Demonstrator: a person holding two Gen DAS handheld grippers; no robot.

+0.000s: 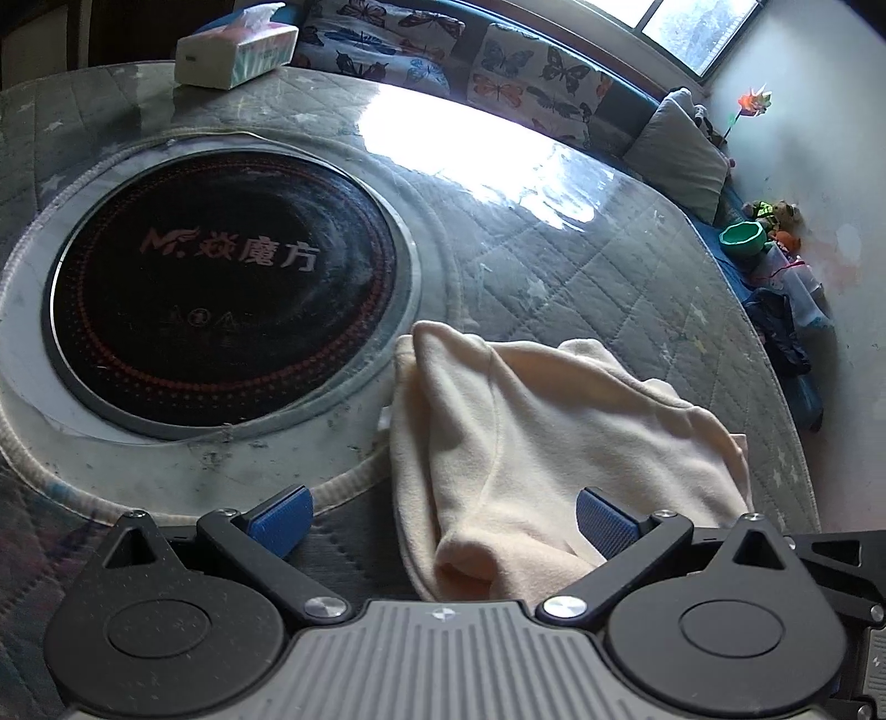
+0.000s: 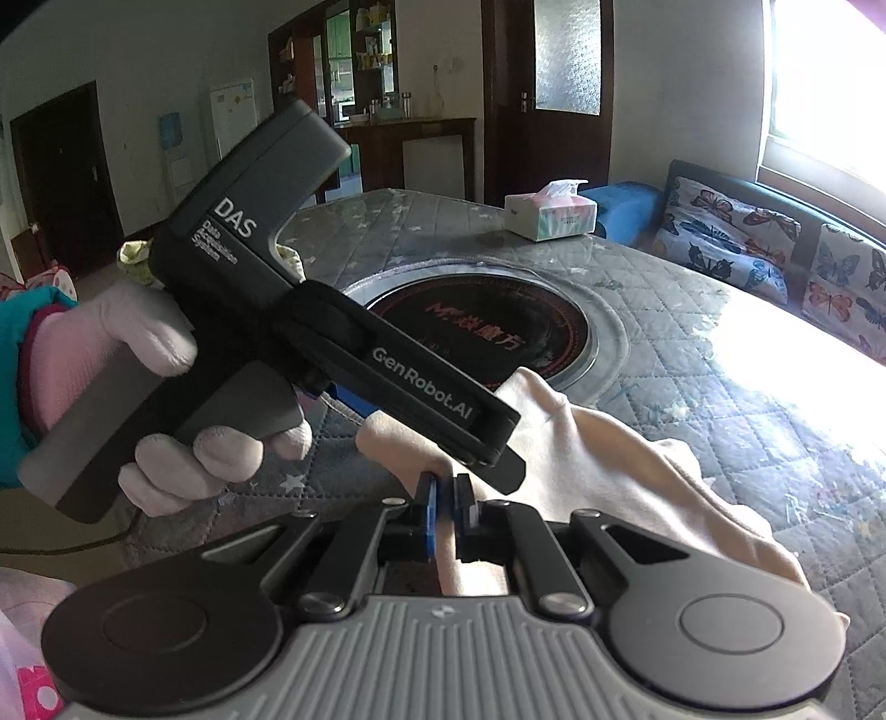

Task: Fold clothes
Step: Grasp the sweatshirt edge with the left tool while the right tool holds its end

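A cream fleece garment (image 1: pixel 531 443) lies bunched on the quilted round table (image 1: pixel 554 249), to the right of the built-in black cooktop (image 1: pixel 221 288). My left gripper (image 1: pixel 443 520) is open, its blue fingertips (image 1: pixel 282 520) spread on either side of the garment's near edge. In the right wrist view the garment (image 2: pixel 609 459) runs from the table into my right gripper (image 2: pixel 447 501), which is shut on a fold of it. The left gripper's body (image 2: pixel 332 343), held by a gloved hand (image 2: pixel 183 399), crosses in front, over the garment.
A tissue box (image 1: pixel 235 52) stands at the table's far edge, also in the right wrist view (image 2: pixel 548 213). A bench with butterfly cushions (image 1: pixel 526 72) runs behind the table. Toys and a green bowl (image 1: pixel 742 238) sit by the wall at right.
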